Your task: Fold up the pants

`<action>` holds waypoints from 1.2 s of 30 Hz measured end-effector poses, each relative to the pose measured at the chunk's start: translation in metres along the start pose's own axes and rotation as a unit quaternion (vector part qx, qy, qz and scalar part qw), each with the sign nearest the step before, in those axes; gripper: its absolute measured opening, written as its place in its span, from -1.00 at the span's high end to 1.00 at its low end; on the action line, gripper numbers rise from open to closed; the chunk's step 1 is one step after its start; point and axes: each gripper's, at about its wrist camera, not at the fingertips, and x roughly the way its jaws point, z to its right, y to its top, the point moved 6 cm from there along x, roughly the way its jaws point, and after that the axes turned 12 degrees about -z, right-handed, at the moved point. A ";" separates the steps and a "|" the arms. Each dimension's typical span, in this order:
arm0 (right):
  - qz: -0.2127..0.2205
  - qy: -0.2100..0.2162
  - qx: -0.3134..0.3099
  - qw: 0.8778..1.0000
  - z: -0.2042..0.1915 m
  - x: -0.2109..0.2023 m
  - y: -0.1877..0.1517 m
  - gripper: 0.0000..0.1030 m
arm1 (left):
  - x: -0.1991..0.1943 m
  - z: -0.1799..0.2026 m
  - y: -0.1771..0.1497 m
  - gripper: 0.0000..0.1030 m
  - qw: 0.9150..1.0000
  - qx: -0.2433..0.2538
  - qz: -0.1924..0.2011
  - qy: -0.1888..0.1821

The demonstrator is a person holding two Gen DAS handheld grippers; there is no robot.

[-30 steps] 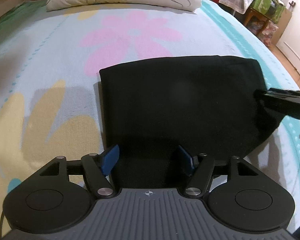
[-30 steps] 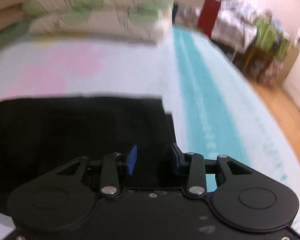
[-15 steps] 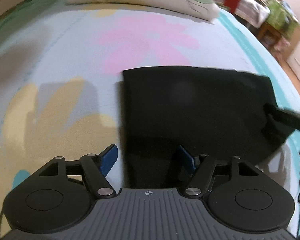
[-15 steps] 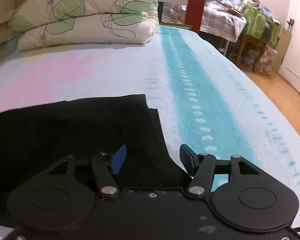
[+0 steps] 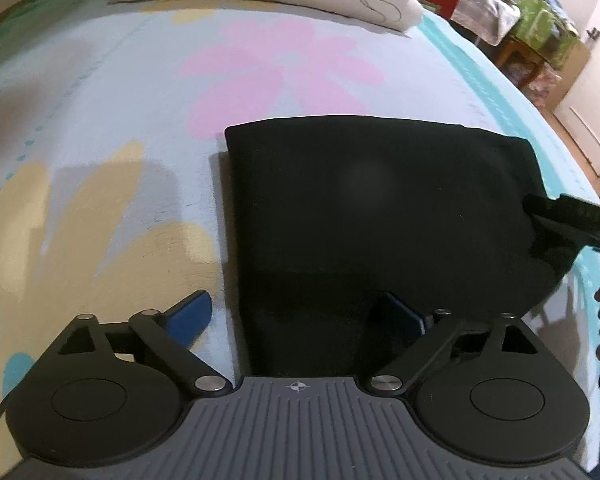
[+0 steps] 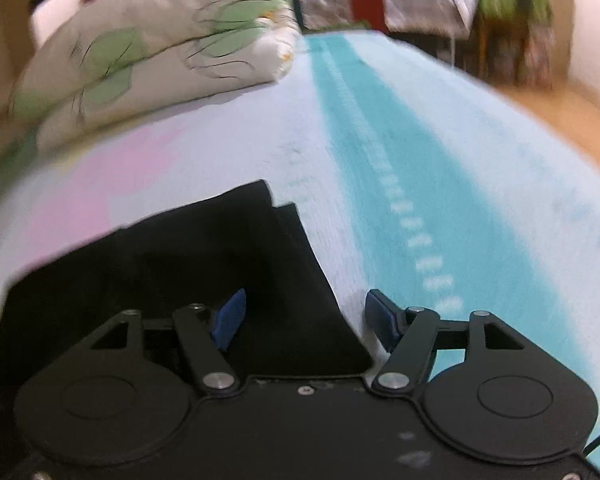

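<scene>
- Black pants [image 5: 380, 216], folded into a flat, roughly rectangular block, lying on the bed [image 5: 100, 128]; near edge runs under both grippers. In the right wrist view the far right corner shows two layers, slightly offset.
- No brand, label or writing readable on the pants; the fabric is plain black.
- Left gripper [image 5: 296, 320]: jaws have just been opening and now stand wide apart. Left blue finger [image 5: 190, 318] is over the bedspread, just beside the pants' left edge; the right one is over the cloth. The edge lies between them; the pads do not press on it.
- Right gripper [image 6: 304, 316]: jaws have just been opening, now wide. Left finger [image 6: 230, 316] is over the pants, the right one over the bedspread; the pants' right edge passes between, unclamped. View is motion-blurred.
- Bedspread: pale blue, with pink flower [image 5: 276, 68], yellow petals, teal stripe [image 6: 380, 168].
- Leaf-print pillows [image 6: 160, 52] stacked at the head of the bed.
- Only mark on the left gripper body: a small crosshair symbol [image 5: 298, 386].
</scene>
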 end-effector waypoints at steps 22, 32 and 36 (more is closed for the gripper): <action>0.012 0.010 -0.016 1.000 0.000 -0.001 -0.004 -0.43 | -0.031 0.021 -0.062 -0.78 0.996 0.073 -0.048 -0.003; 0.014 0.019 -0.016 1.000 0.003 0.000 -0.004 -0.46 | -0.062 -0.001 -0.012 -0.80 0.998 -0.007 0.027 -0.050; 0.009 0.025 -0.017 0.999 0.004 0.000 -0.003 -0.49 | -0.027 -0.009 0.009 -0.79 0.994 -0.065 -0.021 -0.089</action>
